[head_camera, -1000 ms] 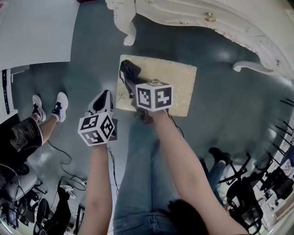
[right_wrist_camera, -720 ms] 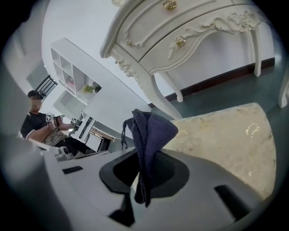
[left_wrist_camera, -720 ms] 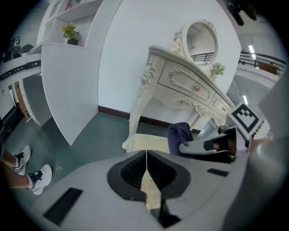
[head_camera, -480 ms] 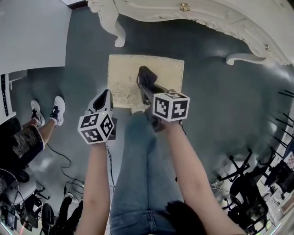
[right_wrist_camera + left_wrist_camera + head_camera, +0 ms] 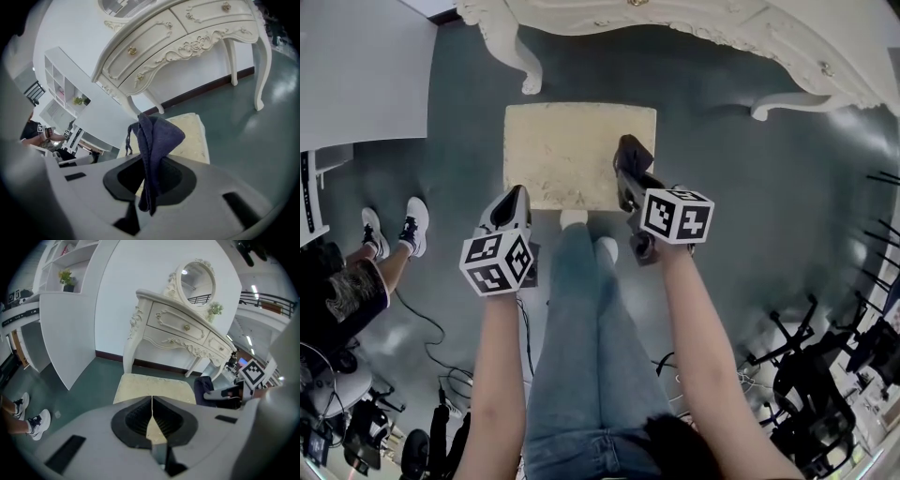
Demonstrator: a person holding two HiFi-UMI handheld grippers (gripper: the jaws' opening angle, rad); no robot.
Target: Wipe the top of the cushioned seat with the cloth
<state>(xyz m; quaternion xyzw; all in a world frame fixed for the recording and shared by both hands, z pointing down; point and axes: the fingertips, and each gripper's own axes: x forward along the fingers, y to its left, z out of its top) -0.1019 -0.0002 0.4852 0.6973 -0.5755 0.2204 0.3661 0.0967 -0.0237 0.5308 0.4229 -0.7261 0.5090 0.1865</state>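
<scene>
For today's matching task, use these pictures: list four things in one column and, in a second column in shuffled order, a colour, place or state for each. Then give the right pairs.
1. cloth
2. cushioned seat
3. left gripper
4. dressing table

A. jaws together, holding nothing
B. white, with curved legs
C. cream, standing on the floor in front of the dressing table
D. dark, pinched in the right gripper

Pairs: 1-D, 2-C, 3-A, 4-B

Cushioned seat before the dressing table (cloth at its right edge)
</scene>
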